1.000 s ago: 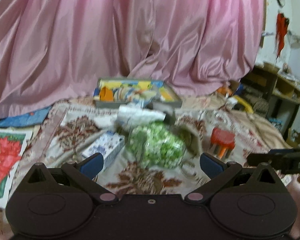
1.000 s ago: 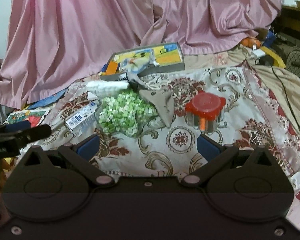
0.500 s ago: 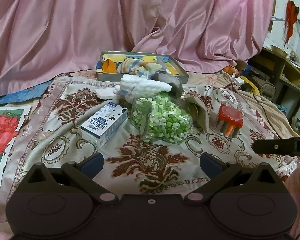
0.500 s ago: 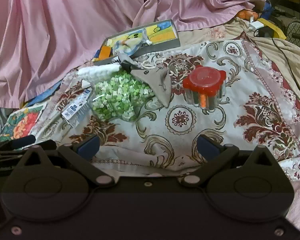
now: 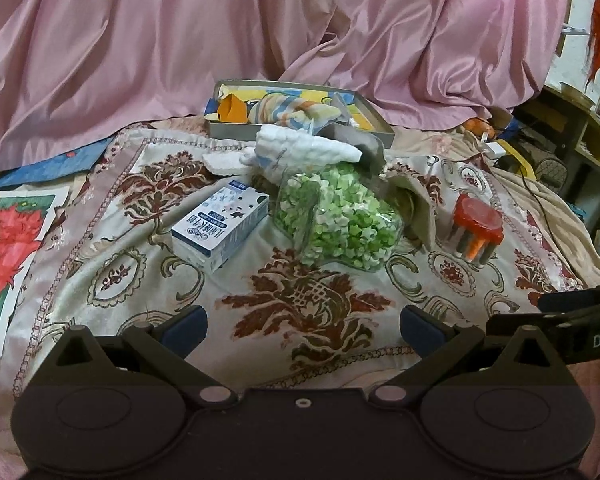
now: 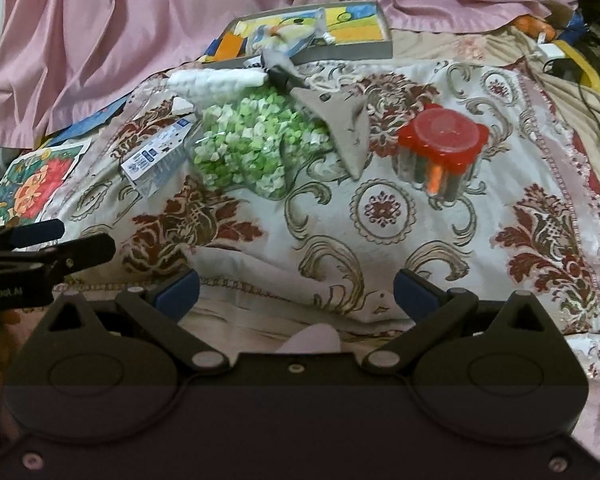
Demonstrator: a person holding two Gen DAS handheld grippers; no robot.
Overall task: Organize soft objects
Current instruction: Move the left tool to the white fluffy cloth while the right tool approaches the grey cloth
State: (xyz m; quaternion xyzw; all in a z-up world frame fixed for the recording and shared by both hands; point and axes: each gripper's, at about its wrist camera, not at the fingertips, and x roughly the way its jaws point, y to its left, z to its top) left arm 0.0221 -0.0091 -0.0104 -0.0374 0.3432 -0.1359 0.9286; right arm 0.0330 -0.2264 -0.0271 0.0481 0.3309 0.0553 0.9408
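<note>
Both my grippers hang wide open & empty over the near edge of the patterned cloth [image 5: 140, 264]; left gripper [image 5: 302, 326], right gripper [image 6: 296, 288]. L to R ahead: milk carton [image 5: 220, 226]; bag of green bits [image 5: 336, 220]; white knit toy [image 5: 308, 148] behind it, long axis across me; grey cloth [image 6: 340, 120]; red-lidded jar [image 6: 442, 142]; tray [image 6: 352, 54] at back. Soft things lie dead ahead of the left, so I judge left nearer.

Both wrist views share green bag [image 5: 336, 216]
</note>
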